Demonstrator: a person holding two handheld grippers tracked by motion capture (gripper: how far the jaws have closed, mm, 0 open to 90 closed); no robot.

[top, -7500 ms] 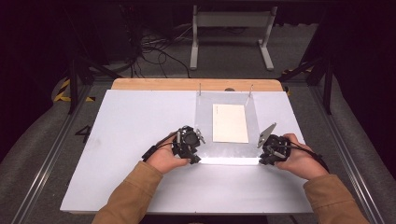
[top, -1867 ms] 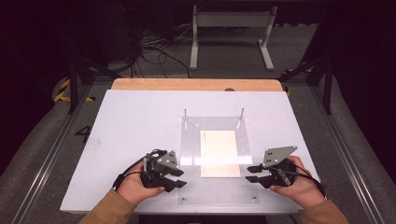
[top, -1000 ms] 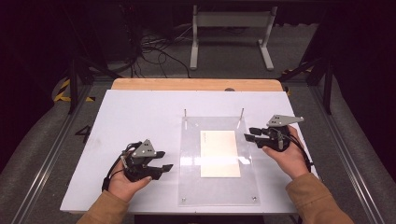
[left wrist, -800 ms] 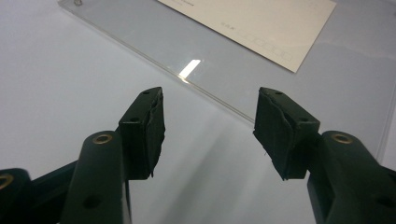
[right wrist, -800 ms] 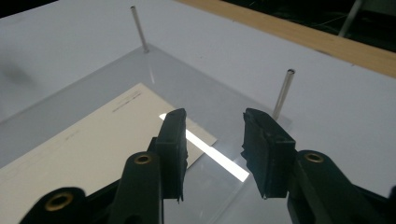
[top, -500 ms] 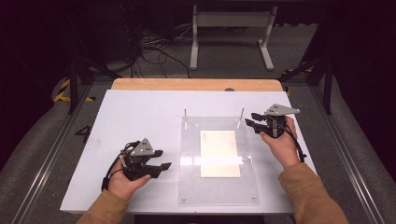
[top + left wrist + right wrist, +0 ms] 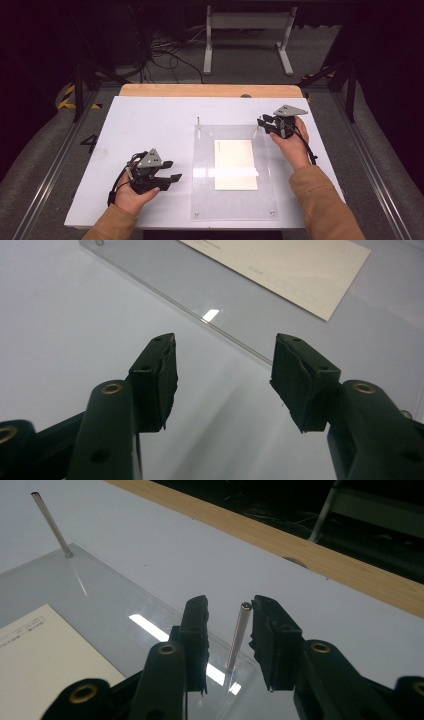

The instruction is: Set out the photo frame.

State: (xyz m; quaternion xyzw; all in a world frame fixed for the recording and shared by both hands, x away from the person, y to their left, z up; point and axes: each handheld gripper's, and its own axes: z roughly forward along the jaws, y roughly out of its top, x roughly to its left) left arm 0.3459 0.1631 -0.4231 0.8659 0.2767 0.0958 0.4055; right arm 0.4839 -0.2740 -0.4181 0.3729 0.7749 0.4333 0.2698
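Note:
A clear acrylic plate (image 7: pixel 235 200) lies flat on the white table (image 7: pixel 150 125), with a cream card (image 7: pixel 235 162) at its middle. Thin metal pins stand upright at its two far corners. My right gripper (image 7: pixel 260 125) is at the far right corner, open, with the right pin (image 7: pixel 237 635) between its jaws and a gap still showing on one side. The left pin (image 7: pixel 52 525) stands free. My left gripper (image 7: pixel 172 170) rests on the table left of the plate. It is open wide (image 7: pixel 225 350) with nothing in it, pointing at the plate edge (image 7: pixel 200 305) and the card (image 7: pixel 280 270).
A wooden strip (image 7: pixel 210 90) runs along the table's far edge. Beyond it are a dark floor, cables and a metal stand (image 7: pixel 247 35). The plate's near corners have small holes (image 7: pixel 196 214).
The plate has come nearer to the person since the oldest frame. My right gripper moved from the plate's near right side to the far right pin. My left gripper shifted left off the plate.

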